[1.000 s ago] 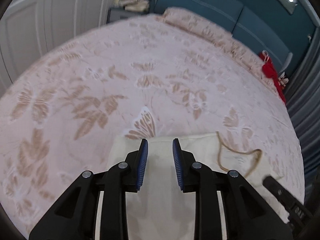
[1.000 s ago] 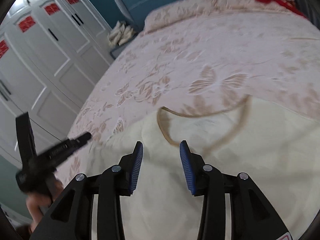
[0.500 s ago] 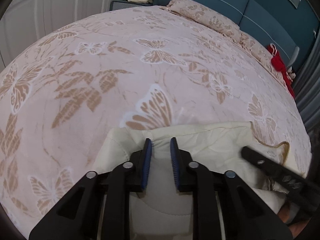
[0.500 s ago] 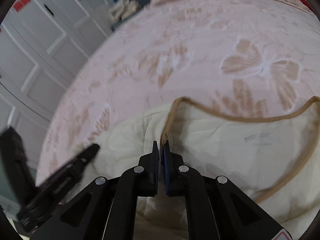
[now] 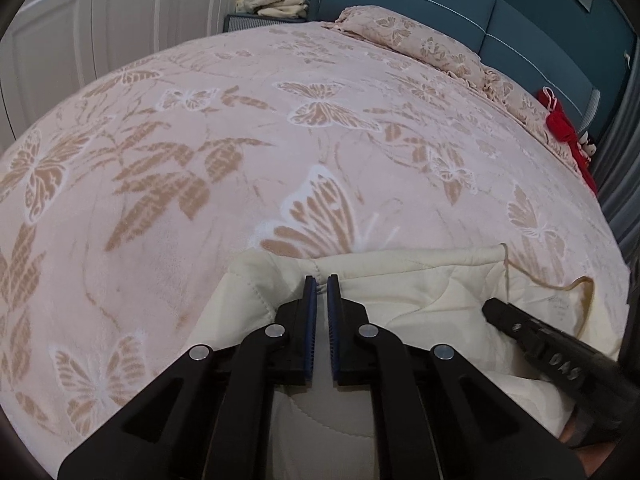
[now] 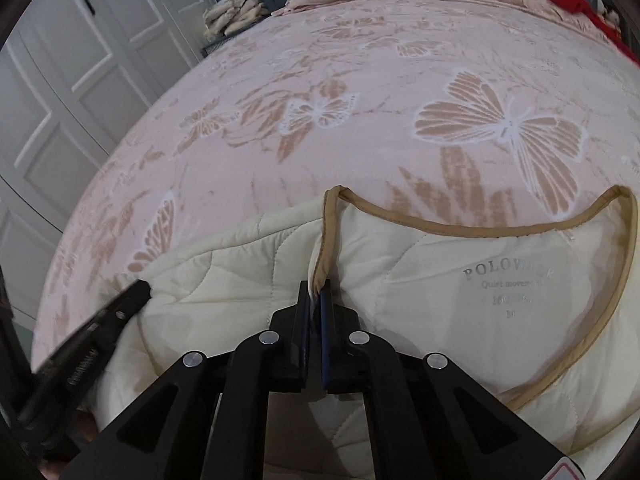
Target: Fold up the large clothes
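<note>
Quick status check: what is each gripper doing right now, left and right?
Left gripper: jaws closing on the cream quilted garment, at its shoulder edge.
Right gripper: shut on the garment's tan neckline trim.

bedspread (image 5: 248,128): pink, butterflies | pillow (image 5: 420,40) | wardrobe (image 6: 80,80): white | red cloth (image 5: 564,128)

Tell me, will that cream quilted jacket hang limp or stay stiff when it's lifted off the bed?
Probably limp: the jacket already creases and bunches where the right gripper pinches its tan trim. The puffy quilting suggests it is light for its size, and unlikely to slip.
</note>
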### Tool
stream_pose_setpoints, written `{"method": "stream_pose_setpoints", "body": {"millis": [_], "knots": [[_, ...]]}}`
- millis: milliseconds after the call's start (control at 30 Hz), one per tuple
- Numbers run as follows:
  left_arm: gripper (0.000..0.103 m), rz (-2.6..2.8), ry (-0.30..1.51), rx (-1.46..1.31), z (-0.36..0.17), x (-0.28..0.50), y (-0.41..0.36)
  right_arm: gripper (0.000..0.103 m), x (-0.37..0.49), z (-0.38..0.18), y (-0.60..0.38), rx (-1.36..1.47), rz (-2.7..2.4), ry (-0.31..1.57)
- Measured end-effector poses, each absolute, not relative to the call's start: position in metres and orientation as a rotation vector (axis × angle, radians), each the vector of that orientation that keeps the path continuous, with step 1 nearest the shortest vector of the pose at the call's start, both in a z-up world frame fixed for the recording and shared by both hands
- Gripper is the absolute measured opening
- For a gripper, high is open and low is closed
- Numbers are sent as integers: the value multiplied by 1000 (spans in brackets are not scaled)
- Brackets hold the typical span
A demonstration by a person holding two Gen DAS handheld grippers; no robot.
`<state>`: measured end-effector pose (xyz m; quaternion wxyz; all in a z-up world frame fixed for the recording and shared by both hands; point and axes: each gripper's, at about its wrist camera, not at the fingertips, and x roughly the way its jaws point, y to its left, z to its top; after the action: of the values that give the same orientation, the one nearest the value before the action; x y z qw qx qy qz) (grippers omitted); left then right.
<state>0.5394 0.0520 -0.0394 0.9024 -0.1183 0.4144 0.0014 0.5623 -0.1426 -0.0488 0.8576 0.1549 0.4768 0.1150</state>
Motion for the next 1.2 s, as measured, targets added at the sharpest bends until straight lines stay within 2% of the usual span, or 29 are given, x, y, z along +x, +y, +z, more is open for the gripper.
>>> {"method": "stream_pose_setpoints", "body": {"millis": [100, 200, 333, 433, 500, 533, 567, 667, 767, 867, 933, 967, 1000, 1033, 1133, 1167, 1200], "knots": [[6, 9, 851, -235, -40, 539, 52, 8, 539, -25, -181, 431, 162, 887], [6, 4, 852, -247, -39, 539, 54, 8, 504, 1, -244, 537, 45, 817], [6, 30, 882, -211, -27, 539, 49, 16, 456, 21, -323, 486, -116, 810], [27, -15, 841, -252, 9, 528, 34, 19, 441, 17, -372, 523, -197, 822], [53, -101, 826, -279, 36, 525, 0, 23, 440, 11, -395, 587, -220, 828], [57, -166, 839, -296, 45, 527, -20, 23, 441, 4, -405, 626, -228, 838], [60, -242, 865, -310, 50, 531, -43, 23, 442, -1, -412, 654, -229, 844], [60, -374, 949, -298, 49, 543, -109, 23, 445, -16, -414, 638, -205, 902], [60, -419, 1067, -239, 27, 559, -166, 22, 445, -25, -405, 590, -188, 922], [60, -405, 1169, -283, -3, 573, -187, 22, 442, -26, -400, 531, -174, 918], [57, -407, 1233, -309, -23, 578, -197, 22, 443, -22, -397, 511, -160, 914], [44, -406, 1222, -291, -24, 573, -202, 22, 443, -19, -398, 519, -149, 906], [10, -431, 1206, -264, -23, 572, -207, 22, 444, -15, -399, 535, -133, 890], [2, -453, 1211, -247, -22, 570, -211, 22, 445, -12, -401, 543, -124, 880], [1, -467, 1093, -204, -1, 566, -210, 21, 453, -15, -403, 525, -145, 890], [1, -472, 1068, -207, 3, 565, -208, 11, 455, -20, -403, 516, -161, 907], [1, -477, 1057, -216, 3, 564, -205, 9, 457, -27, -404, 517, -170, 922]]}}
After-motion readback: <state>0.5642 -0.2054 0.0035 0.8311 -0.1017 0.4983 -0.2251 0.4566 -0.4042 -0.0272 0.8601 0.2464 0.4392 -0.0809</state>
